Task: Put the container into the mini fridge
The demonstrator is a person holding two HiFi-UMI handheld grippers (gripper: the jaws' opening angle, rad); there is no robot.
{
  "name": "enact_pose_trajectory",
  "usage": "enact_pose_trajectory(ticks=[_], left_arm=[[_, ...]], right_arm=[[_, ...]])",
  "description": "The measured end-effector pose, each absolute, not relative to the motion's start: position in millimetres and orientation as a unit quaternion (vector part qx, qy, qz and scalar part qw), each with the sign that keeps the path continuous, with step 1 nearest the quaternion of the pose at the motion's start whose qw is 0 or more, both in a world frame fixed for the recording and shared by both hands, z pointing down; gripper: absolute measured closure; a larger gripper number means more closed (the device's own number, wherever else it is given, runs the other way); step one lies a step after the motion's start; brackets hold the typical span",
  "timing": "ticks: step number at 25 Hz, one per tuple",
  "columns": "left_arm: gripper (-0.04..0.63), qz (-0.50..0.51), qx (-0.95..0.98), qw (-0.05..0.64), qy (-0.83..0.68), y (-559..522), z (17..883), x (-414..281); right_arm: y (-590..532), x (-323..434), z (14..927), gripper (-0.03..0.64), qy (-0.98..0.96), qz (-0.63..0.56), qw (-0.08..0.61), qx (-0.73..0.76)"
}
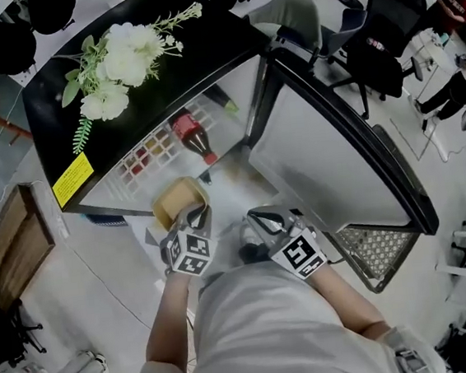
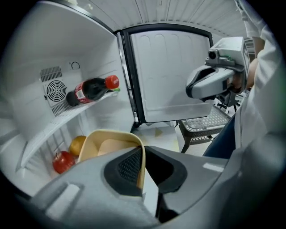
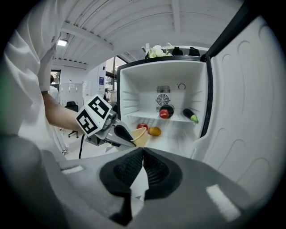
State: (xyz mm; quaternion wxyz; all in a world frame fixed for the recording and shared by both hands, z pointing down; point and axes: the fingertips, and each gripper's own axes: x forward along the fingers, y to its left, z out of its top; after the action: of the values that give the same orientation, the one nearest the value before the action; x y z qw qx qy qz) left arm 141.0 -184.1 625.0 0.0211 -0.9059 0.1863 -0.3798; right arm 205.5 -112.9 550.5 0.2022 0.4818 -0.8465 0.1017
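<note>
A left tool pinched the near wall of the tan container, which sat in the air at the mouth of the open mini fridge. The right tool, jaws pressed together on nothing, hung beside it near the swung-out door. Beyond, a red apple and an orange lay toward the left edge of the fridge floor. A red-capped bottle lay on the shelf above.

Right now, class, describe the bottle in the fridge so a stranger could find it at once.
Look into the open fridge, at its shelf, under the fan grille. The bottle lies on its side there: dark, with a red cap and label, unlike the green-tipped vegetable beside it.
</note>
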Motion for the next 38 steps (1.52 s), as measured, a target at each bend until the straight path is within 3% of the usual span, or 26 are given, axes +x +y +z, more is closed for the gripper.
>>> enact_pose_trajectory(ticks=[38], left_arm=[[0.574, -0.495, -0.841, 0.094, 0.195, -308, 704, 148]], right_arm=[[-107, 246, 564, 0.612, -0.832, 0.116, 0.228, 0.492]])
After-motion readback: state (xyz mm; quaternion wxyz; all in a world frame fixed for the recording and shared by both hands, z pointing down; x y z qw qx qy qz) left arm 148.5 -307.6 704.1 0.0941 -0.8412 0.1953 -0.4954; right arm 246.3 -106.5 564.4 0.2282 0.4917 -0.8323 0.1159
